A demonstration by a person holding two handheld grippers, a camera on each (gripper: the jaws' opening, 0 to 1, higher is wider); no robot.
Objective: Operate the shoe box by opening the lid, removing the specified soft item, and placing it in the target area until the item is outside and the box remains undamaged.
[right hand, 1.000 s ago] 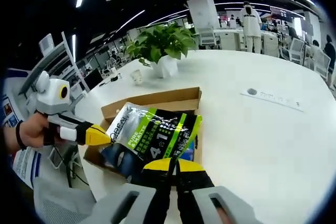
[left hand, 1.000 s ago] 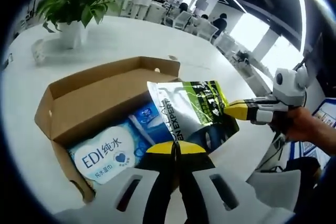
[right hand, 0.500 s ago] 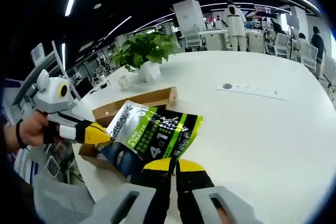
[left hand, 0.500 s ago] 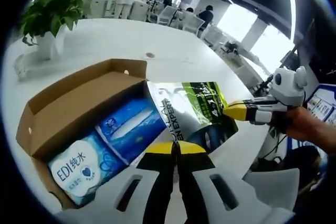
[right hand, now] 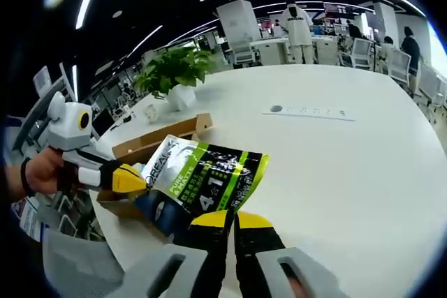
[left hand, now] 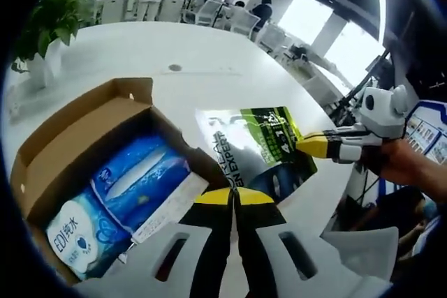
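In the left gripper view, the left gripper has its yellow-tipped jaws clenched on the lower edge of the green and silver pouch. The pouch is held up off the white table, just to the right of the open shoe box and past its near corner. Its long axis runs from the box side out toward the right gripper, which comes in from the right and pinches the pouch's far end. The printed lettering runs roughly up and down in this view. Inside the box lie blue tissue packs and a white-and-blue wipes pack. A potted plant stands beyond the box.

In the right gripper view, the right gripper grips the pouch at its lower edge, jaws closed on it. The pouch slants from lower left to upper right, its printed face toward the camera. The left gripper holds its left end. The shoe box sits behind and left of the pouch, with the potted plant farther back on the table.
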